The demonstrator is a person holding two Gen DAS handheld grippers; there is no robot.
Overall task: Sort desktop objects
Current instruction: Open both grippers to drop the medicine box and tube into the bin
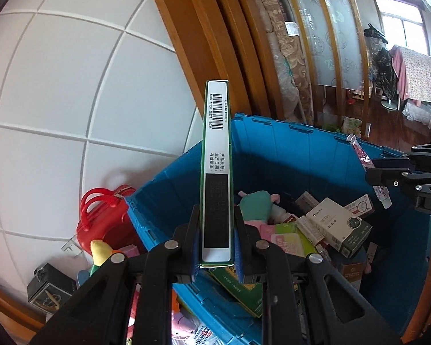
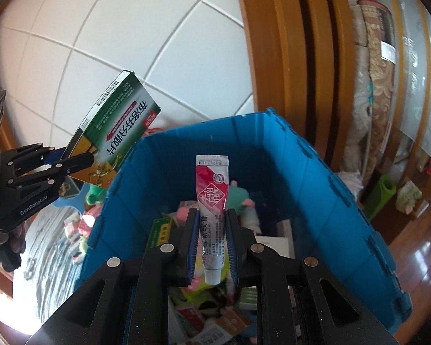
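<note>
Left gripper [image 1: 217, 247] pinches a green medicine box [image 1: 217, 169] edge-on, held up over the near-left rim of the blue crate [image 1: 287, 155]. Right gripper [image 2: 212, 247] clamps a red-white ointment tube [image 2: 212, 198], cap toward the camera, above the crate's near edge. Boxes and a plush toy [image 1: 257, 204] lie inside the crate.

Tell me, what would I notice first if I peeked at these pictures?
Probably the big blue bin in the middle, piled with small boxes and soft toys. Above it, the left gripper holds a green medicine box pointing up, and the right gripper pinches a red-and-white ointment tube. A red bag sits left of the bin.
</note>
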